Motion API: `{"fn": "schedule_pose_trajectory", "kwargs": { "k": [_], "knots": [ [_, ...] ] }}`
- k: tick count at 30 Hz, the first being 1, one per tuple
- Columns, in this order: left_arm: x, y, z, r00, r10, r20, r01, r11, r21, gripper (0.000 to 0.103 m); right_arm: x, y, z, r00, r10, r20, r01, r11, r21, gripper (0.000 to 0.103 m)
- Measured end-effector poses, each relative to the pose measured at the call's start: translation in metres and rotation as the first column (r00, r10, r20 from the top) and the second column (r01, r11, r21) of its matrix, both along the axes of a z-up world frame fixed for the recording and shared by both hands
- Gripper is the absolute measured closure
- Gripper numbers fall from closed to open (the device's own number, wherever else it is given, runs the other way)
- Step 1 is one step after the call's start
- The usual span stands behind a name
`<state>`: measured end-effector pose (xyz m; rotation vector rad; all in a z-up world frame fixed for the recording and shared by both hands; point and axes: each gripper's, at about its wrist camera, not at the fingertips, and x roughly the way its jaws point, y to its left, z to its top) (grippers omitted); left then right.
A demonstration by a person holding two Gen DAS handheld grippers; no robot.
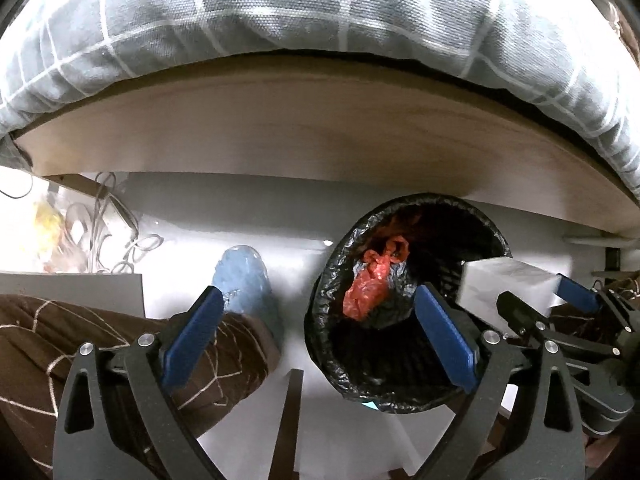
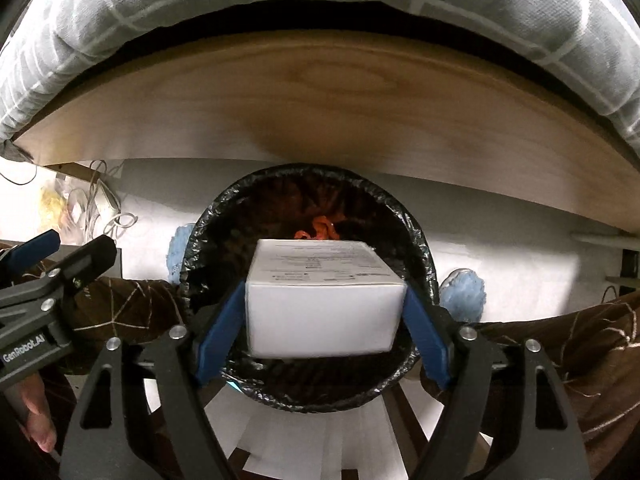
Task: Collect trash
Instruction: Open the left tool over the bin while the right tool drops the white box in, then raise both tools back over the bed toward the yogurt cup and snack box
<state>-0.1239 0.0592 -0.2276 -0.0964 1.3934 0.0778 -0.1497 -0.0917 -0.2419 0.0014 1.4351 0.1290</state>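
Gripping white box (image 2: 324, 304) crosswise — over bin (image 2: 208, 224).

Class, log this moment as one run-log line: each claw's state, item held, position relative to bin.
right claw: shut on white box | above bin | left claw: open, empty

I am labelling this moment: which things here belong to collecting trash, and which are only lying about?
Job: white box held in right tool; lined bin; red bag inside it; left tool, open.

Lying about: bedding; bed board; cables; slippers.
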Motion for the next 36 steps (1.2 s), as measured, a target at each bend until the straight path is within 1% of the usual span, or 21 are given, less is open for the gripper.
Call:
{"fn": "schedule_pose_trajectory", "kwargs": {
  "k": [3, 5, 9, 11, 13, 15, 20, 23, 27, 30, 33, 36],
  "knots": [
    [0.001, 0.002, -0.001, 1.0, 0.006, -0.002, -0.006, 1.0, -0.006, 0.008, 0.0, 0.001, 0.001, 1.0, -0.003, 0.021, 0.004, 1.0, -0.011, 0.01],
    [0.002, 0.001, -0.001, 1.0, 0.005, -0.001, -0.005, 1.0, -0.006, 0.008, 0.0, 0.0, 0.001, 1.0, -0.006, 0.024, 0.007, 1.0, -0.013, 0.008],
    [0.004, -0.003, 0.002, 1.0, -0.001, 0.018, 0.001, 1.0, 0.001, 0.008, 0.0, -0.004, 0.005, 0.999, -0.008, 0.044, 0.009, 1.0, -0.028, 0.007],
    [0.006, -0.006, 0.007, 0.999, -0.007, 0.04, 0.006, 1.0, 0.008, 0.008, 0.0, -0.007, 0.011, 0.997, -0.012, 0.07, 0.015, 0.999, -0.042, 0.007],
    [0.009, -0.01, 0.013, 0.998, -0.015, 0.065, 0.013, 0.999, 0.035, 0.008, -0.001, -0.009, 0.018, 0.995, -0.015, 0.103, 0.021, 0.998, -0.055, 0.007],
    [0.01, -0.013, 0.022, 0.995, -0.024, 0.1, 0.019, 0.999, 0.048, 0.008, -0.002, -0.013, 0.029, 0.988, -0.019, 0.153, 0.03, 0.997, -0.072, 0.007],
    [0.012, -0.017, 0.046, 0.983, -0.029, 0.18, 0.023, 0.999, 0.034, 0.008, -0.005, -0.026, 0.06, 0.964, -0.035, 0.264, 0.061, 0.994, -0.092, 0.007],
    [0.01, -0.022, 0.064, 0.971, -0.04, 0.236, 0.031, 0.999, 0.042, 0.008, -0.01, -0.035, 0.085, 0.94, -0.044, 0.337, 0.082, 0.992, -0.1, 0.007],
    [0.005, -0.03, 0.089, 0.952, -0.053, 0.302, 0.044, 0.998, 0.038, 0.008, -0.012, -0.043, 0.109, 0.915, -0.042, 0.401, 0.096, 0.988, -0.117, 0.007],
    [0.003, -0.034, 0.101, 0.943, -0.058, 0.329, 0.044, 0.998, 0.049, 0.008, -0.012, -0.049, 0.128, 0.894, -0.042, 0.446, 0.102, 0.988, -0.112, 0.007],
    [0.004, -0.035, 0.113, 0.936, -0.055, 0.348, 0.045, 0.998, 0.035, 0.008, -0.012, -0.053, 0.146, 0.876, -0.041, 0.481, 0.102, 0.99, -0.101, 0.007],
    [0.007, -0.037, 0.126, 0.928, -0.064, 0.368, 0.052, 0.998, 0.043, 0.008, -0.011, -0.055, 0.161, 0.855, -0.038, 0.517, 0.107, 0.989, -0.103, 0.007]
  ]
}}
